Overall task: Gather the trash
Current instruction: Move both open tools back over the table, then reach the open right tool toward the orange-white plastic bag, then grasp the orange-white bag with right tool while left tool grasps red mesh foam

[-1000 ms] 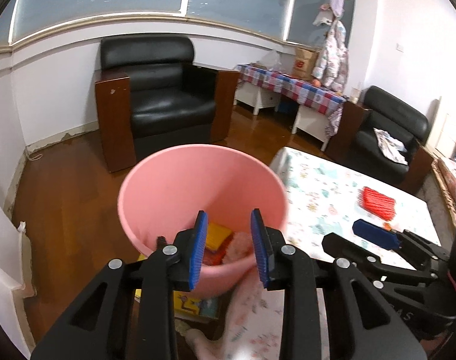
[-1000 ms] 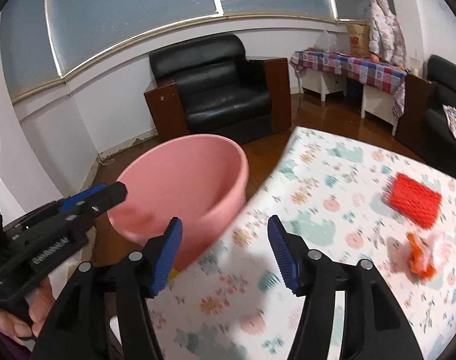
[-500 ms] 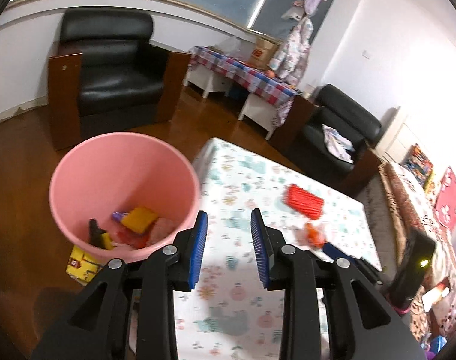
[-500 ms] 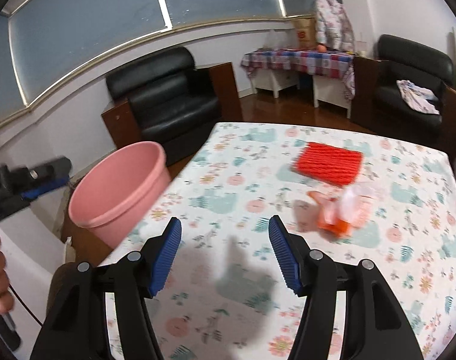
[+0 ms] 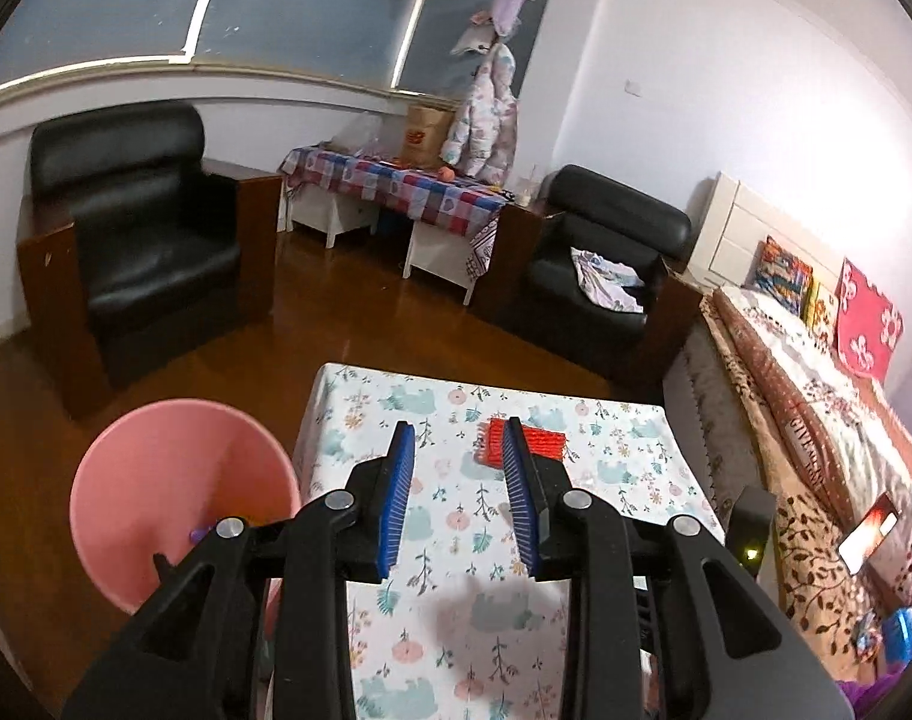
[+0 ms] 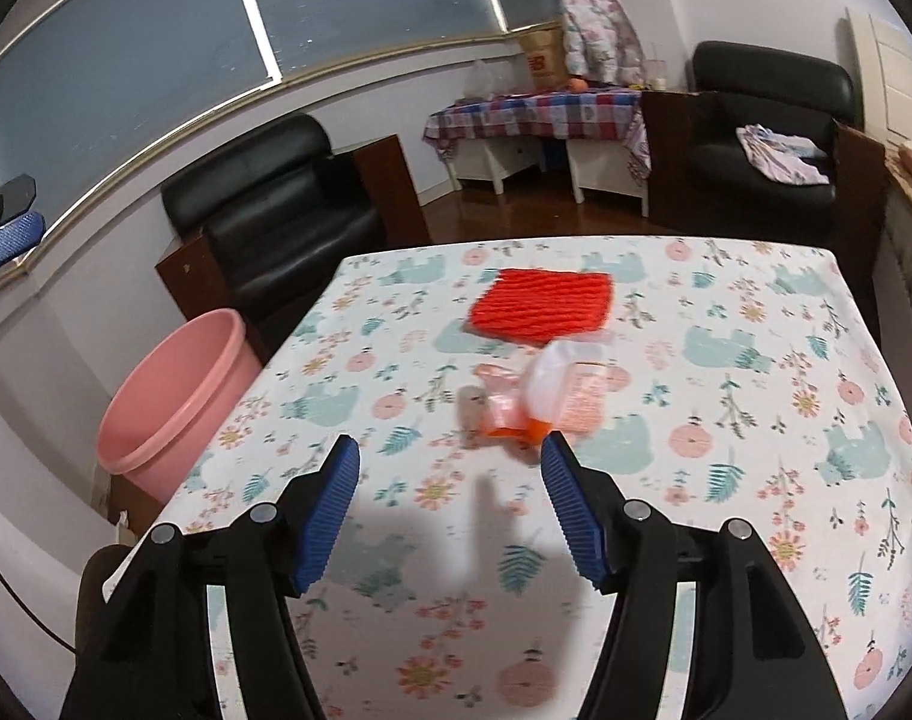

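Note:
A pink trash bucket [image 5: 180, 492] stands on the floor at the table's left edge; it also shows in the right wrist view [image 6: 174, 390]. A red mesh piece [image 6: 540, 303] lies at the far middle of the floral table [image 6: 756, 420]; it also shows in the left wrist view [image 5: 549, 439]. A crumpled orange and clear plastic wrapper [image 6: 540, 396] lies nearer. My right gripper [image 6: 450, 462] is open and empty, just in front of the wrapper. My left gripper [image 5: 459, 450] is open and empty above the table.
A black armchair [image 5: 138, 240] stands behind the bucket, another black armchair [image 5: 600, 276] beyond the table's far edge. A checked-cloth side table [image 5: 396, 186] is against the far wall. A bed [image 5: 816, 408] runs along the right side.
Both grippers swung from over the bucket to the right, over the table. The right gripper has come close to the wrapper. Both stayed open and empty.

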